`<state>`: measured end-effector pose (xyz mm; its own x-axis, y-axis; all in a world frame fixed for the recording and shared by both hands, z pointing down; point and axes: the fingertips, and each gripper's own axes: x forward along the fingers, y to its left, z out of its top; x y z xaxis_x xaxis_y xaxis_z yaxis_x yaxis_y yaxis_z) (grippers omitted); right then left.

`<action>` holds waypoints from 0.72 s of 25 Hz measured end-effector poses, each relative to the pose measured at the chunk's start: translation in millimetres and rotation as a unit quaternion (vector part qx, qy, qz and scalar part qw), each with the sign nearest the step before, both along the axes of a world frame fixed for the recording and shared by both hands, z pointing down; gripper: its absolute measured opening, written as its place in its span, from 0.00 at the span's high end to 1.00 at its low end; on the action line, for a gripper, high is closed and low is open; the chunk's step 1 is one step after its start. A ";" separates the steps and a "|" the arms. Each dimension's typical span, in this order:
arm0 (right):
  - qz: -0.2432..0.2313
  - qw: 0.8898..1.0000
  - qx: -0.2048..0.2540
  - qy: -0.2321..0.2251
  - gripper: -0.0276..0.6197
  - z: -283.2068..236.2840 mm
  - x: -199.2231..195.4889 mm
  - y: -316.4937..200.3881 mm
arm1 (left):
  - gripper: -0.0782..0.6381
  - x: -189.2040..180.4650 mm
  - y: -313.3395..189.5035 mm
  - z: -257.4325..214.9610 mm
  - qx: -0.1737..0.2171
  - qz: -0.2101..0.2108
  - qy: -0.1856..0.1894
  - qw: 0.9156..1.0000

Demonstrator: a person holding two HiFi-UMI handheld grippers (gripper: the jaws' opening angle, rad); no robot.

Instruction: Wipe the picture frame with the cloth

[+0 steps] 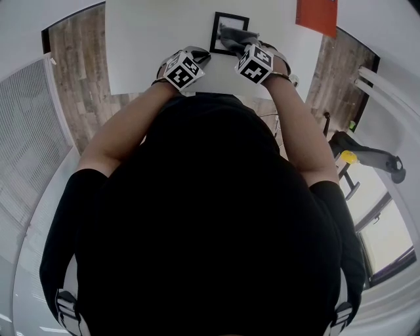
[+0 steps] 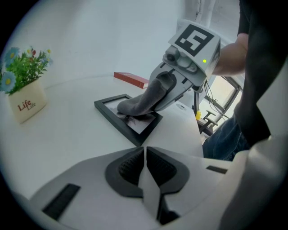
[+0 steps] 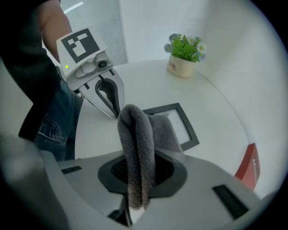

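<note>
At the far side of the white table (image 1: 151,46), head view: the black rectangular picture frame (image 1: 222,26) lies flat. The grey fleece cloth (image 1: 233,34) covers its right part under the right claw (image 1: 241,46). The left claw (image 1: 200,58) sits near the frame's left side. Risk: nothing appears to pin the frame, so a sideways stroke could push it across the smooth tabletop towards the flat red object (image 1: 316,16) at far right.

Left gripper view: the picture frame (image 2: 112,113) lies ahead of the left claw (image 2: 145,164), clear of its tips. This claw's jaws are pressed together with nothing between them, and they touch neither frame nor cloth. The cloth (image 2: 141,102) drapes from the right claw onto the frame's glass. Risk: if the right claw bears down too steeply, its hard tips rather than the cloth may meet the glass and mark it. A white pot of artificial flowers (image 2: 24,96) stands at far left, well apart.

Right gripper view: the right claw (image 3: 139,175) pinches a doubled fold of the cloth (image 3: 137,134), its jaws kept narrowly apart by the fabric's thickness. The loose end rests on the picture frame (image 3: 190,134). Risk: the grip is on a soft fold only, so drag against the glass could pull the cloth out of the jaws. The left claw stands just beside the frame's near-left corner. Whether it touches the table cannot be determined.
</note>
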<state>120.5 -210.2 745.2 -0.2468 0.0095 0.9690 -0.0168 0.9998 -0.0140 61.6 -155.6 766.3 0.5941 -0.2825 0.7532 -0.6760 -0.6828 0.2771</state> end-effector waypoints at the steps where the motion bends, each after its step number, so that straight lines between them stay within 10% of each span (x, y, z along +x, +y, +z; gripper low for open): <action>1: 0.000 1.000 -0.002 -0.001 0.88 0.3 0.8 2.4 | 0.86 0.0 -0.6 0.1 0.001 0.000 0.000 1.000; 18: -0.008 1.000 -0.016 -0.003 0.88 -1.4 7.3 32.4 | 0.86 -0.1 -2.0 -0.3 0.002 0.000 -0.002 1.000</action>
